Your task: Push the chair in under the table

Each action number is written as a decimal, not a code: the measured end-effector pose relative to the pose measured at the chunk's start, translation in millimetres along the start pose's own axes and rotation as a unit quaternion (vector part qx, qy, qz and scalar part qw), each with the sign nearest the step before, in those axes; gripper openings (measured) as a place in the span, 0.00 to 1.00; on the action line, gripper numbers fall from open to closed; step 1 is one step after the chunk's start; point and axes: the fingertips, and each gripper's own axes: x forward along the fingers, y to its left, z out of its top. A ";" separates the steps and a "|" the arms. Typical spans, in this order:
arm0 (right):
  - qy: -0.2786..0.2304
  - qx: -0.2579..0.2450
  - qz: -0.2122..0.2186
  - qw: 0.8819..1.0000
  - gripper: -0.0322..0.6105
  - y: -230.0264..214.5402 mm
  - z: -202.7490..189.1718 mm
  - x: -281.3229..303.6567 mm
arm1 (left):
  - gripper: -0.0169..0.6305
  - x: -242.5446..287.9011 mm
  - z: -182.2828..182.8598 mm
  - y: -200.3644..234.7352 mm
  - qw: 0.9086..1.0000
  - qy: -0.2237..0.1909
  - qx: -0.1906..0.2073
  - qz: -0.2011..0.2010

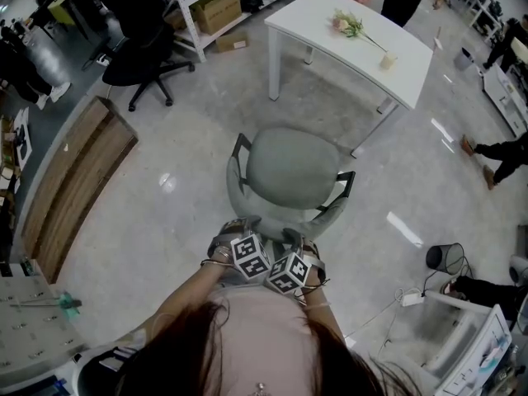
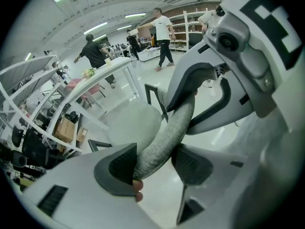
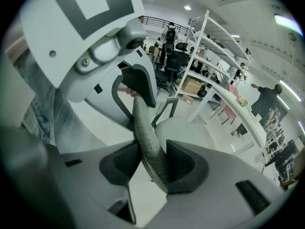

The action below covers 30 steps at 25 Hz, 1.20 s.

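grey chair (image 1: 293, 167), short of white table (image 1: 318, 19); left gripper (image 2: 155, 163) and right gripper (image 3: 152, 163) jaws each clamped on its backrest rim (image 2: 178, 123).

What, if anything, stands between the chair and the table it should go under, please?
Nothing visible does: only bare floor lies between the chair and the table, and nothing shows beneath the table but its legs.
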 end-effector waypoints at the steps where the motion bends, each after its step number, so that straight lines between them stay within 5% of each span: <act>1: 0.001 0.001 0.000 1.000 0.32 -2.9 1.4 2.1 | 0.38 1.7 0.6 3.5 1.000 0.000 0.001 -0.001; 30: 0.026 0.029 -0.008 0.999 0.32 -57.8 32.5 37.3 | 0.38 23.8 19.3 70.6 0.999 -0.017 0.039 -0.021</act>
